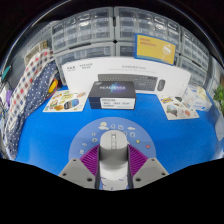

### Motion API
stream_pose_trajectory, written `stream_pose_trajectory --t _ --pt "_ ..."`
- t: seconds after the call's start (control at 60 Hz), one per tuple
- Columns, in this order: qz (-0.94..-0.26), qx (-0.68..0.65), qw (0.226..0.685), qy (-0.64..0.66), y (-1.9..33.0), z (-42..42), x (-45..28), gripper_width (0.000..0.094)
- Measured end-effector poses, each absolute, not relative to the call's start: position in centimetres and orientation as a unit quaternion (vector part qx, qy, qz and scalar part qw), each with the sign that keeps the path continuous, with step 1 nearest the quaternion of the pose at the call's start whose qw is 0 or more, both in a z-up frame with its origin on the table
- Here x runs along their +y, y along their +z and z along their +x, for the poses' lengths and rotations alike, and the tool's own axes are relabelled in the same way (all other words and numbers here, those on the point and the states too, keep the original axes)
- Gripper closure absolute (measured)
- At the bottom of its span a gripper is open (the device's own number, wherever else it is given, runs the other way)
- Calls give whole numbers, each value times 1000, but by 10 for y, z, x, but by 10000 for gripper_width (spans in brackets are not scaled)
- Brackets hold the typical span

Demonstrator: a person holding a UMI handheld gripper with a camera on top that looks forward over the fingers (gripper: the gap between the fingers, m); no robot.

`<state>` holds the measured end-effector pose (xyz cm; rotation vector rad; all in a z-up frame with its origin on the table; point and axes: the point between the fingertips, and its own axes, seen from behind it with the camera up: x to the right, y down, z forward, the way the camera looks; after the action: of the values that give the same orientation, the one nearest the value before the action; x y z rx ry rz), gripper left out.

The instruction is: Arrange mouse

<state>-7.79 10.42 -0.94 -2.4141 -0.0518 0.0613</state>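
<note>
A grey mouse (pixel 112 150) is seen between the two fingers of the claw (pixel 112 165), low and close to the camera. The purple pads (pixel 90 159) lie against its left and right flanks, so the claw is closed to the mouse's width and the mouse appears to be gripped on both sides. Whether the mouse is lifted or resting on the surface cannot be told.

Just ahead of the fingertips, a pale round mat (pixel 113 128) with small printed icons is laid on the blue table (pixel 60 135); the front of the mouse overlaps its near edge. Beyond the mat, a dark box (pixel 111 96) with white lettering is placed, and further beyond it a long white box (pixel 140 72) picturing a keyboard and a mouse is stood up. To the left of the dark box a printed card (pixel 64 100) is laid flat, and another card (pixel 183 104) is laid to the right. A patterned cloth (pixel 34 82) is hung far to the left. Behind everything, stacked clear plastic drawers (pixel 95 32) are ranged along the back.
</note>
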Motion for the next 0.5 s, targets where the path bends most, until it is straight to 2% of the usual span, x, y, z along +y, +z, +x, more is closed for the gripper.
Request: stream_pose_trajectory --t 0.2,0.233,0.3,0.383,0.5 --pt "-936 -31 351 21 -11 -78 105 417" --pt "-937 -35 347 25 -10 -81 104 311" --pt "-941 -46 334 15 -7 -78 100 158" --pt "-940 -62 334 -8 11 -68 100 137" --pt "-931 -59 361 13 61 -69 106 138"
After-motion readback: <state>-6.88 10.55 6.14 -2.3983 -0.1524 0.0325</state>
